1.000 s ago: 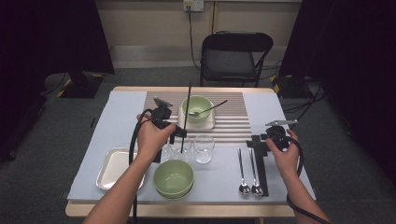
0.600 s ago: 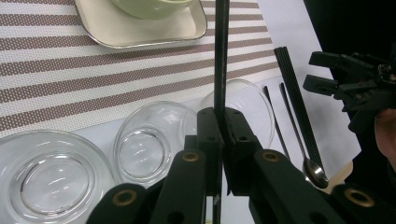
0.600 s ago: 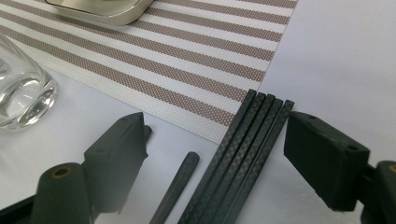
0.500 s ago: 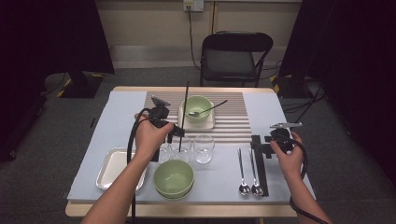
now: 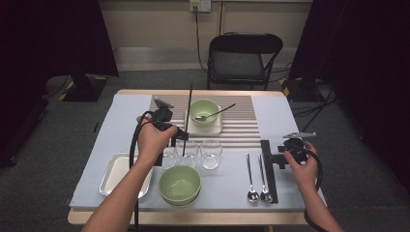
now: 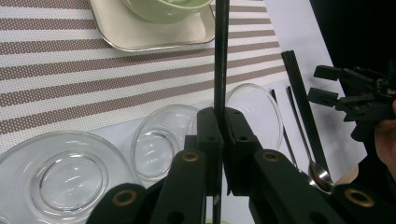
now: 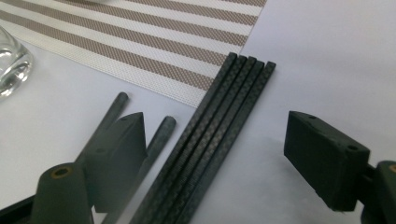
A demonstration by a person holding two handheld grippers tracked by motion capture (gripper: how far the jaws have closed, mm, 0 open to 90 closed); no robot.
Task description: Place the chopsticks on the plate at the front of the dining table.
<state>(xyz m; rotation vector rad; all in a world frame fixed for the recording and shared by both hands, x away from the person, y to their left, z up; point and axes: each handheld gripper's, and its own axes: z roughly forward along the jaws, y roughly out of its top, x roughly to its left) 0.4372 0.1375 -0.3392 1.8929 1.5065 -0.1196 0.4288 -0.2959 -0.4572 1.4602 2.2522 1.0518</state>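
Left tongs [image 5: 183, 137] clamped tight, forearm stretched forward; right tongs [image 5: 269, 158] gape wide, pointing left, angled down.

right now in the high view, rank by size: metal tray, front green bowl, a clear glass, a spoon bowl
1. rectangular metal tray, partly hidden by the forearm
2. front green ceramic bowl
3. right clear round glass
4. shiny metal spoon's bowl

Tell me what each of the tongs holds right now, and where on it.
The left tongs clamp one black chopstick near its lower end, upright. The right tongs hold nothing: open over the bundle of black chopsticks on the table.
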